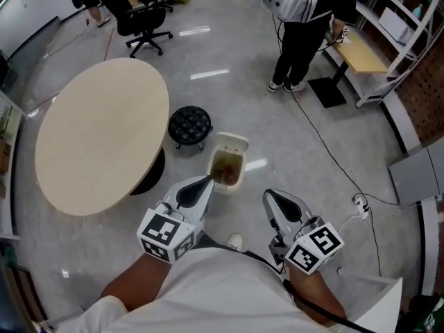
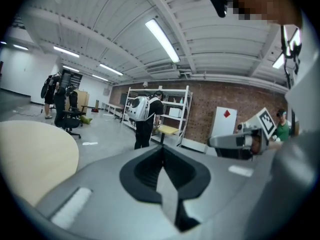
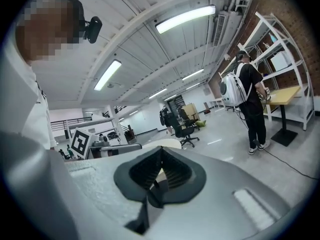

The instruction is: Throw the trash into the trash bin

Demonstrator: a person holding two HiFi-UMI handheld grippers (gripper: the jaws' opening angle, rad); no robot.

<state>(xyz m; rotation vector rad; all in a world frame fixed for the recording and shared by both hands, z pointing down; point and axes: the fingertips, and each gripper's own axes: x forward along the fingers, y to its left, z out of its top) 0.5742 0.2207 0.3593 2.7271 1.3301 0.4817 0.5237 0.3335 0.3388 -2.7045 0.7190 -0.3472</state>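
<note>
No legible text; red diamond mark on white panel.

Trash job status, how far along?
Looks nearly done: the trash bin stands open with brown contents, and no trash shows on the round table. In hand: nothing, left gripper and right gripper are shut and empty. Left: nothing visible to pick up.

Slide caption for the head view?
Left gripper and right gripper, both shut and empty, hover near a white trash bin by a round table.
</note>
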